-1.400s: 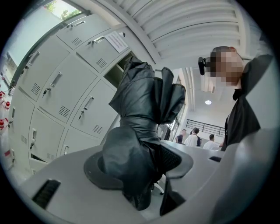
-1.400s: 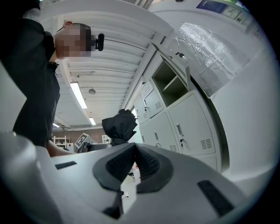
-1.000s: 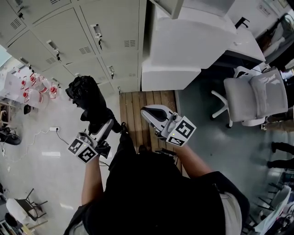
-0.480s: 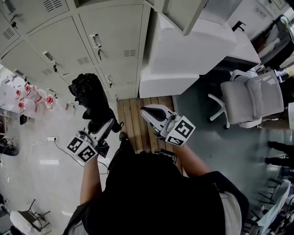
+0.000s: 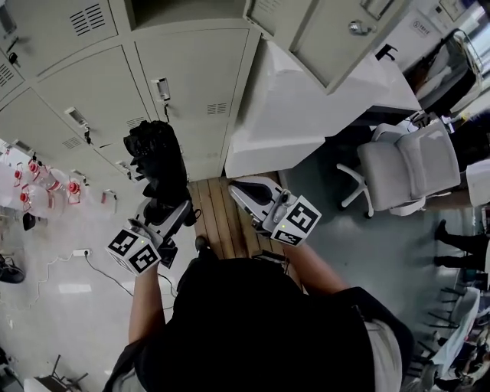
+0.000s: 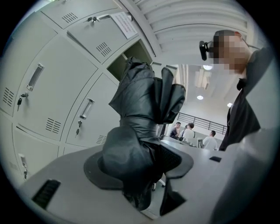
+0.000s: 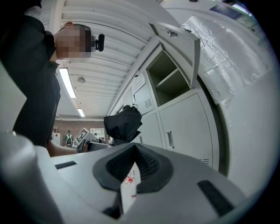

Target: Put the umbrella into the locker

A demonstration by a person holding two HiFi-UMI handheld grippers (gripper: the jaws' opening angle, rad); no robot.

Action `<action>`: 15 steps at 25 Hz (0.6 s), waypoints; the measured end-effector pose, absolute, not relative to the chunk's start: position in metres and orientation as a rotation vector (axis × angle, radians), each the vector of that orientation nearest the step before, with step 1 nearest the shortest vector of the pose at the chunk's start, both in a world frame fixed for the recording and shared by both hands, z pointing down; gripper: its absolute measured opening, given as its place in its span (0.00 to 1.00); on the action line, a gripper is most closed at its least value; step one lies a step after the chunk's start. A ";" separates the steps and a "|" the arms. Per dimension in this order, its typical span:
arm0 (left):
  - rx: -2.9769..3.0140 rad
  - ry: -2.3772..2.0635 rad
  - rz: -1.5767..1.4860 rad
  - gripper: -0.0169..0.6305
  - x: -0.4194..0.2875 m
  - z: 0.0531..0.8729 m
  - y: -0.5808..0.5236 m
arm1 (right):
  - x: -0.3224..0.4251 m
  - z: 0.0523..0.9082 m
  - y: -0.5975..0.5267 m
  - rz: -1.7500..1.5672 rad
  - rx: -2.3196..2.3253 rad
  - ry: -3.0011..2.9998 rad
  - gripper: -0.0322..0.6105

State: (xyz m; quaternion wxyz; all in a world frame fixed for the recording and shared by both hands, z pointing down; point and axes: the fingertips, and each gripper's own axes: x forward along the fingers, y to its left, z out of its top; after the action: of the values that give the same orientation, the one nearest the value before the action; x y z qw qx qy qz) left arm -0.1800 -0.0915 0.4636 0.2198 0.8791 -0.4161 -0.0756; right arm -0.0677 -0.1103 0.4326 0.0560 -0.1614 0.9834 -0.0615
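Umbrella (image 5: 157, 161), black, folded & strapped into a bundle, is up in the air in front of the shut locker doors, canopy end toward them, not in any compartment yet. Left gripper (image 5: 165, 207) has it: fingers (image 6: 91, 168) spread wide w/ the fat lower part of the bundle wedged btw the pads, the rest sticking out past the tips, a bit tilted. Open locker (image 5: 184, 11) is farther off than the umbrella, its door (image 5: 337, 34) swung out to the right. Right gripper (image 5: 239, 191) sits just right of the left one, clear of the umbrella. Its fingers are closed tip to tip, w/ only a thin white sliver in the seam, can't tell what. Wooden floor strip (image 5: 218, 222) lies under both grippers, office chair (image 5: 402, 164) well off right.
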 end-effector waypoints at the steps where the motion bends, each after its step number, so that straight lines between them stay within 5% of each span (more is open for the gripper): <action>1: 2.436 -1.145 -0.196 0.40 -0.183 0.463 -0.096 | -0.072 0.431 -0.114 -0.178 -0.495 2.985 0.07; 15: 2.514 -1.011 -0.096 0.40 -0.200 0.430 -0.164 | -0.105 0.420 -0.175 -0.113 -0.637 2.980 0.07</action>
State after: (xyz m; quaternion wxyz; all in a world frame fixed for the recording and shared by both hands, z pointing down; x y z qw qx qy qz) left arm -0.1999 -0.1635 0.4300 0.2134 0.9058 -0.3643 -0.0345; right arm -0.1054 -0.1755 0.4196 0.0463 -0.2087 0.9762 -0.0369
